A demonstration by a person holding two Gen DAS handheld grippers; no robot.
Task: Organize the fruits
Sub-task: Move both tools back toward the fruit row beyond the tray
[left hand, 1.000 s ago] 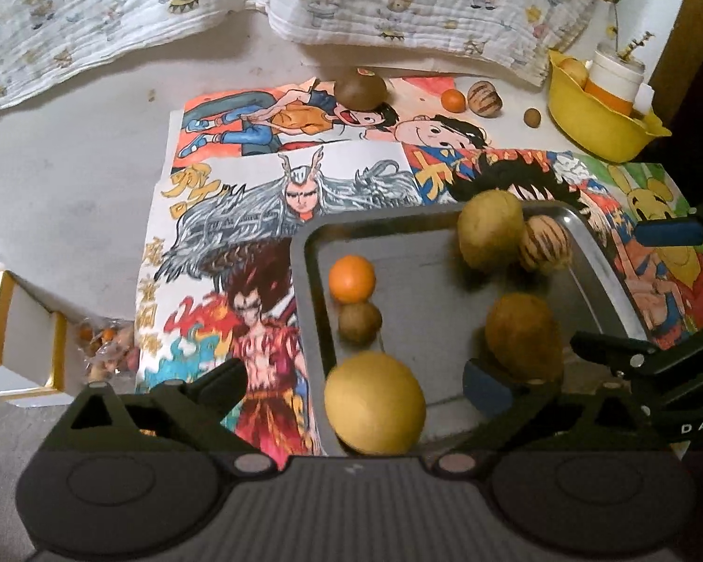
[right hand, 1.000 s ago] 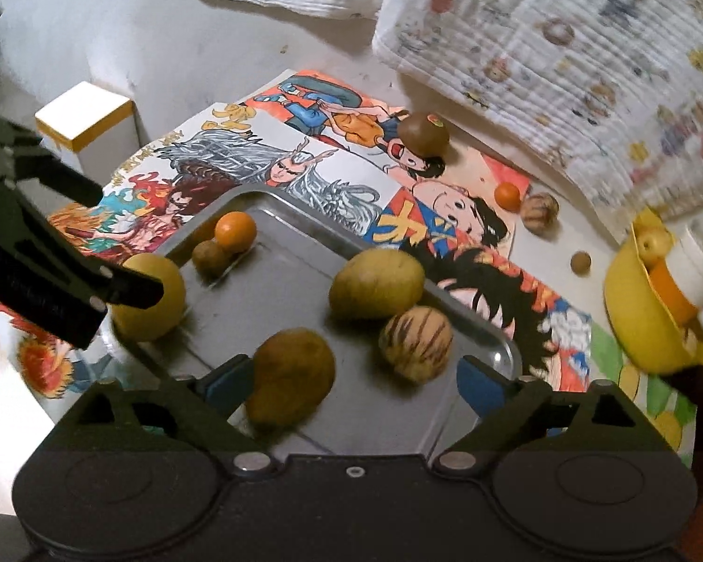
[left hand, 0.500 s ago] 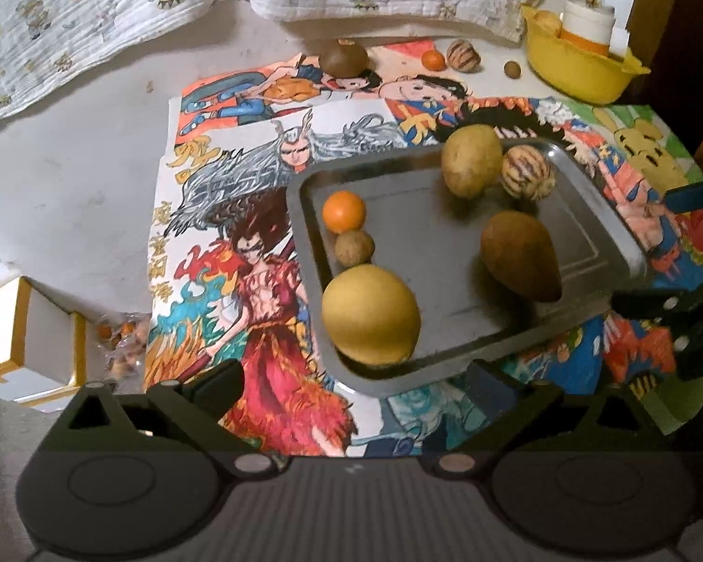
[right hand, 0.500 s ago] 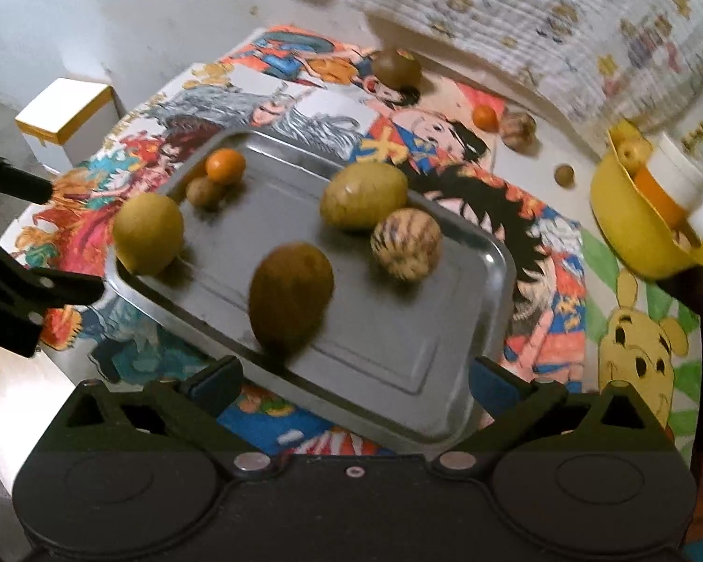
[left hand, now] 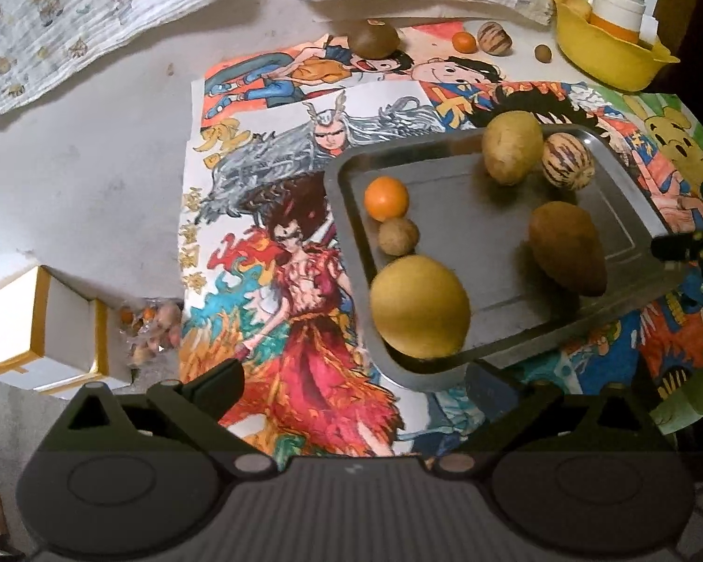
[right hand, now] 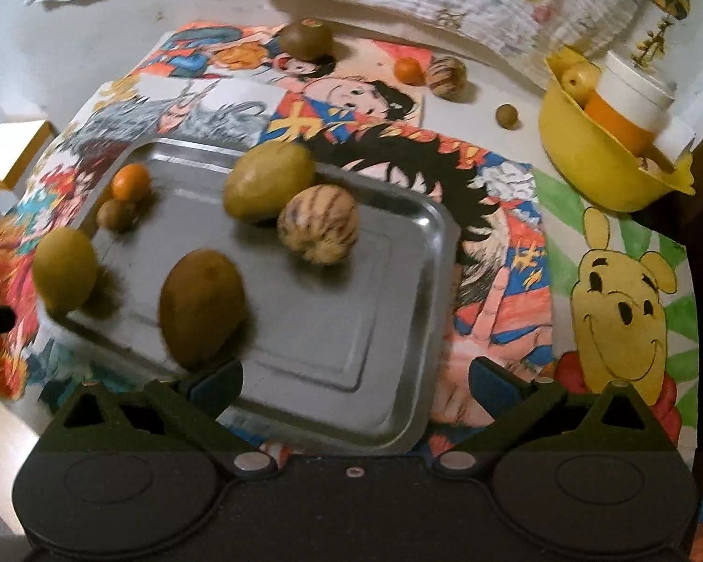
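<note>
Right wrist view: right gripper is spread wide, empty, tipped down over the metal tray on the cartoon mat. Nearest is a brown fruit, then a striped one. Left gripper gapes too, nothing held.

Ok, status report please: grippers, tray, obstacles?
Left gripper open, empty. Right gripper open, empty, above tray. Six fruits on the tray, four more on the table. Nothing in the way.
</note>
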